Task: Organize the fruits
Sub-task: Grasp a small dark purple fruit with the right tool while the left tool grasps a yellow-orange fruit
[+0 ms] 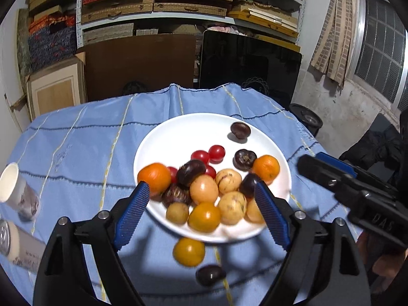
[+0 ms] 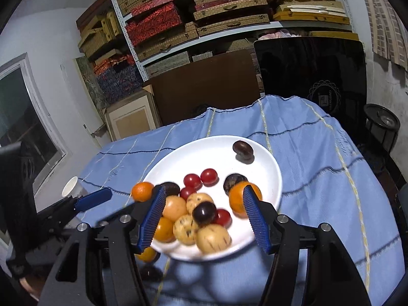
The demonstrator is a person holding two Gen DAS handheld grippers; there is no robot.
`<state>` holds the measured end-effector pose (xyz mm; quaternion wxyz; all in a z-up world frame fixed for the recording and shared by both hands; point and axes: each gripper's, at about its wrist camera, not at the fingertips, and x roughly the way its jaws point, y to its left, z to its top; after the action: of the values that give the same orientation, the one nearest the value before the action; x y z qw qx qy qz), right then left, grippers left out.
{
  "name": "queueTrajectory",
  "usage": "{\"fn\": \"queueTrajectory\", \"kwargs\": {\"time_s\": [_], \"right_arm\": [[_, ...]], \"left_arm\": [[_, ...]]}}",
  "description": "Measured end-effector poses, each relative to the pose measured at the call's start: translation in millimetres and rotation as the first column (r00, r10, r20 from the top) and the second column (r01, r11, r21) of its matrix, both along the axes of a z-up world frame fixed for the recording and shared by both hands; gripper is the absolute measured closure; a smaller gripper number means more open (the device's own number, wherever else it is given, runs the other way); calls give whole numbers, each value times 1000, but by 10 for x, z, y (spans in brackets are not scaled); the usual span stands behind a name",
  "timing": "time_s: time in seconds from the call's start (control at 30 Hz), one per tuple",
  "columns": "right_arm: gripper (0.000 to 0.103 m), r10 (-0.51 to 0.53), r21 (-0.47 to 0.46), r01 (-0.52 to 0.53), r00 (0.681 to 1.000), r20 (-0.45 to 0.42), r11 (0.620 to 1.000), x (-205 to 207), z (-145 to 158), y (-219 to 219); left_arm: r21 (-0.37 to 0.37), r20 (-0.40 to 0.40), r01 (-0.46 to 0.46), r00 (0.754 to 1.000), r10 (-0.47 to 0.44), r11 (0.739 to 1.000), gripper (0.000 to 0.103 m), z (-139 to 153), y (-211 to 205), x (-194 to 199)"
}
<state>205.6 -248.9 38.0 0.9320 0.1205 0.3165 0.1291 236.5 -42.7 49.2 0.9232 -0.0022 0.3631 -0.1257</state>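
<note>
Table under a blue cloth (image 1: pixel 84 153) with pale stripes. Behind it, at 12 o'clock, a brown board (image 1: pixel 139 63) and a black panel (image 1: pixel 250 63) lean against shelves (image 2: pixel 204 29) stacked with flat woven boxes. At the cloth's 9 o'clock edge, a white paper cup (image 1: pixel 15 191) lies on its side; a second tube-like container (image 1: pixel 17 247) sits just below it, too cropped to identify with confidence.

White plate (image 1: pixel 188 130) at table centre. On it: three or four red cherry tomatoes (image 1: pixel 216 153) mid-plate, dark purple-brown fruits, one lone dark fruit (image 1: pixel 240 130) near the 1 o'clock rim, well apart from the rest. Two oranges (image 1: pixel 265 167) flank the pile at 3 and 9 o'clock. Yellow speckled fruits (image 1: pixel 228 180) and smooth yellow-orange ones crowd the 6 o'clock half, touching one another.

Off the plate, on the cloth just past the 6 o'clock rim: one yellow-orange fruit (image 1: pixel 189 252) and, nearer the viewer, one dark fruit (image 1: pixel 210 275).

Left gripper (image 1: pixel 204 214): fingers spread wide, grasping nothing, above the plate's 6 o'clock edge; its blue pads (image 1: pixel 132 214) partly hide the near fruits. Right gripper (image 2: pixel 204 219): likewise released and empty, over the plate's near half, pads screening the 3 o'clock orange.
</note>
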Motion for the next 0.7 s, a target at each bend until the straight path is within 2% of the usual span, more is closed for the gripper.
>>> {"fn": "queueTrajectory", "kwargs": {"time_s": [0.17,0.23,0.4,0.63,0.7], "right_arm": [[37,-5,22,5,1000,-14,1000,-314,-53,-122],[33,-5,30,6,999,-36,1000,-413,-104,-127],[32,47,-90,-53,996,-70,995,-625,-286,179],[32,113,-184,-131,988,-105,974,-810,-465,639],[32,122,-196,-143,986,-116,970,-841,-513,729]], "left_arm": [[-49,-24,-22,999,21,999,20,-71,269,-395],[-68,-38,-36,999,34,997,19,-124,393,-557],[4,-22,-97,995,97,995,17,-262,577,-954],[95,-18,-113,993,115,989,17,-360,680,-1232],[90,-21,-116,993,119,989,17,-386,722,-1255]]}}
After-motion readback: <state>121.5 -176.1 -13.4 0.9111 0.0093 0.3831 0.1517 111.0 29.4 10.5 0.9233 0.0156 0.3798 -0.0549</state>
